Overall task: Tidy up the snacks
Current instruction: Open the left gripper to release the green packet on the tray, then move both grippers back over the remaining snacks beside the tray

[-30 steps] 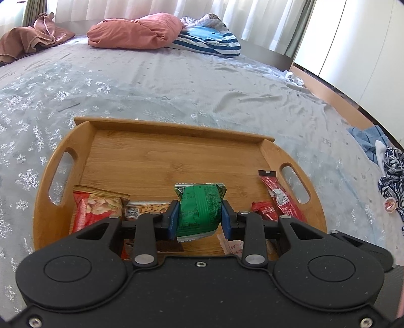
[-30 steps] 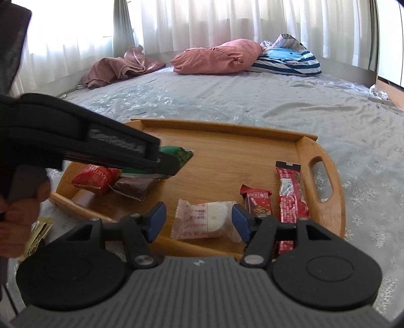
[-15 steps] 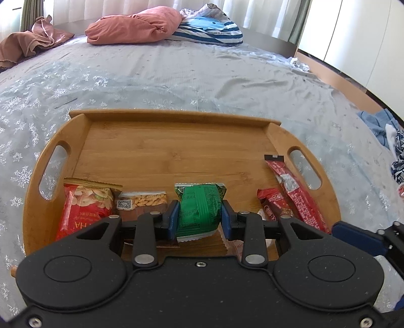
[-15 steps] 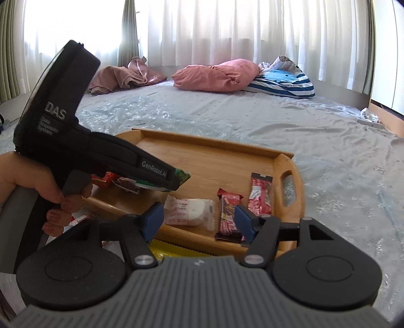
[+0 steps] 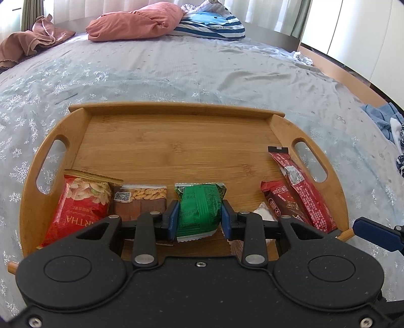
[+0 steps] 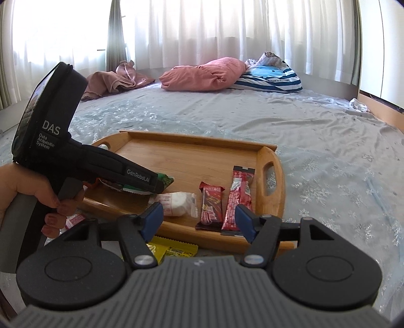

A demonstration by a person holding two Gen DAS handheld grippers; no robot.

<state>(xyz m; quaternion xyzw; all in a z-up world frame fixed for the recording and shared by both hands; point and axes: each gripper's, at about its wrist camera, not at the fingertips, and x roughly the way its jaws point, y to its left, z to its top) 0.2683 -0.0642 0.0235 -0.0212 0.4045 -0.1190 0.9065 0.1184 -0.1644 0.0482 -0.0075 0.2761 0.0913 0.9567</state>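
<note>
My left gripper (image 5: 199, 217) is shut on a green snack pack (image 5: 199, 208) and holds it just above the near part of the wooden tray (image 5: 176, 141). On the tray lie a red nut bag (image 5: 80, 201), a brown peanut bar (image 5: 141, 200), a white wrapped snack (image 6: 176, 203), a short dark red bar (image 5: 280, 199) and a long red bar (image 5: 300, 186). My right gripper (image 6: 197, 222) is open and empty, near the tray's front edge (image 6: 227, 239). A yellow packet (image 6: 171, 249) lies below it, off the tray.
The tray sits on a pale blue bedspread (image 5: 176, 75). A pink pillow (image 5: 136, 22), a striped pillow (image 5: 212, 25) and brown cloth (image 5: 30, 43) lie at the far end. Clothes (image 5: 386, 121) lie at the right. A pink-and-white packet (image 6: 73, 220) lies left of the tray.
My left gripper, still gripping the green pack, has pulled back and up a little. My right gripper has drawn back and risen, so the tray looks farther off and the yellow packet shows.
</note>
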